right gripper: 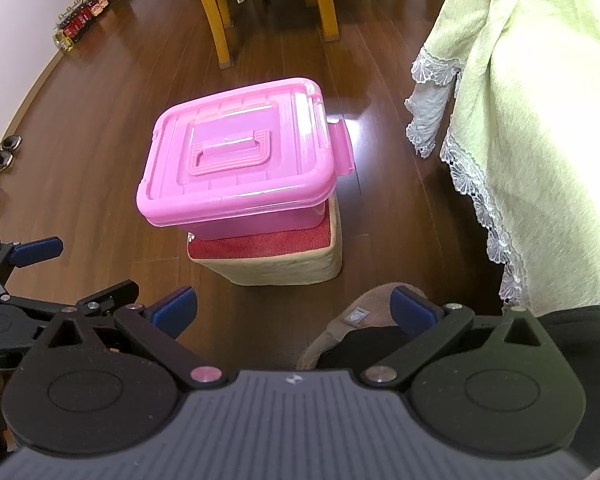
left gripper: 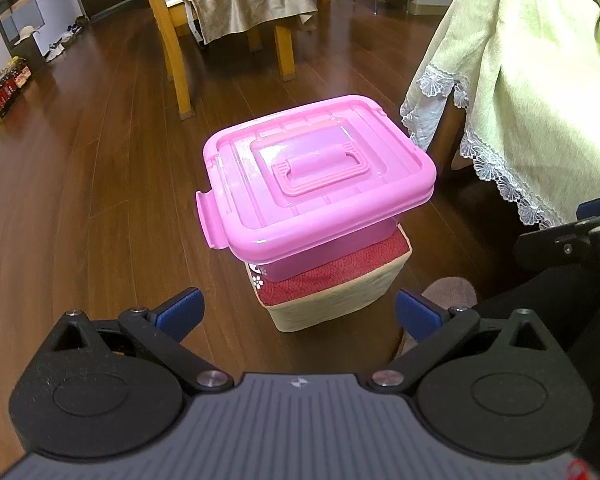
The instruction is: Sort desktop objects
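Observation:
A pink plastic storage box (left gripper: 312, 184) with its lid on and a flat handle sits on a small padded stool (left gripper: 332, 296) with a red patterned top and beige sides. The same pink box (right gripper: 240, 160) on the stool (right gripper: 280, 264) shows in the right wrist view. My left gripper (left gripper: 298, 312) hangs open in front of and above the stool, with nothing between its blue fingertips. My right gripper (right gripper: 294, 308) is also open and empty, a little short of the stool. The left gripper (right gripper: 36, 250) shows at the left edge of the right wrist view.
A table draped in a light green lace-edged cloth (left gripper: 532, 80) stands to the right. A wooden chair (left gripper: 228, 20) with a beige cover is behind the box. A person's slippered foot (right gripper: 356, 320) rests on the dark wood floor (left gripper: 80, 200) under my right gripper. Bottles (left gripper: 4, 88) line the left wall.

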Tool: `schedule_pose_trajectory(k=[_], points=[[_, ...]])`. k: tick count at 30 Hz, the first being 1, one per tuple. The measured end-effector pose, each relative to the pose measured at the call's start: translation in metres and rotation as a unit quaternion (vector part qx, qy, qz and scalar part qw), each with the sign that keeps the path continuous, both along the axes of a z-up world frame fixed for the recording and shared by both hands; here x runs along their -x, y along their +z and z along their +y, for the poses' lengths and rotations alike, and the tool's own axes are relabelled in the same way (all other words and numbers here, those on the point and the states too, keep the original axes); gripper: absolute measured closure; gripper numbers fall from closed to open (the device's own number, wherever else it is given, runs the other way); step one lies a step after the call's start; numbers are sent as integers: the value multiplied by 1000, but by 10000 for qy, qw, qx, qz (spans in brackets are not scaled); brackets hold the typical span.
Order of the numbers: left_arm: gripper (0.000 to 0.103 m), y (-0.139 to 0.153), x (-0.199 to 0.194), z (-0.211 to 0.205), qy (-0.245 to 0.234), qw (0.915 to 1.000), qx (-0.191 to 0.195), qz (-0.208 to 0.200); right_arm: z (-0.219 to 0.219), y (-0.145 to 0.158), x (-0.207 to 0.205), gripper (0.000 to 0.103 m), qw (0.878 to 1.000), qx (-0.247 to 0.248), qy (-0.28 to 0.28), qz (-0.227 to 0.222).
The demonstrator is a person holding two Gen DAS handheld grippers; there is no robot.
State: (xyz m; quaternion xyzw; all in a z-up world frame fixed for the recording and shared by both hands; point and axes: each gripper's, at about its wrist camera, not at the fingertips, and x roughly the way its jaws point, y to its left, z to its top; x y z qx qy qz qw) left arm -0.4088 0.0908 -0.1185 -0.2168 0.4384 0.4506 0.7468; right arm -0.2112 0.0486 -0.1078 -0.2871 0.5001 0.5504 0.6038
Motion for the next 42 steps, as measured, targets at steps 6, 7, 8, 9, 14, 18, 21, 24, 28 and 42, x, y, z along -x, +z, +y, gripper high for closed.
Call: schedule_pose_trajectory(k=[6,7,8,9,14,18,21,24,28,42], points=[[1,-1,0,0,17,10000,15,2,1,-1,0,1,10000,11,0,13],[1,-2,0,0,14,10000,17,3,1,-1,0,1,10000,13,-4,17],[1,-2,-1,0,11,10000,18,5,1,-1,0,1,10000,14,-8,22],[1,-2,-1,0,9,10000,20,6,1,-1,-1,1,10000,16,-11,25],[1,-2,0,0,71,10000,-8,-48,2,-1,-1,1,10000,25,-25,35],[1,0,3,3,108,9999,-10,-88,2,-1,1,1,10000,21,5,10],[1,-1,3,3,132,9999,22,-94,2,-1,2,1,10000,15,57,-22],[1,-2,5,4,189,9998,28,-83,2,-1,2,1,10000,20,57,-36],[1,-3,6,5,266,9996,38,-67,3,-1,3,1,10000,24,55,-49],[1,-3,10,4,488,9988,-58,-41,4,-2,3,1,9999,30,71,-95]])
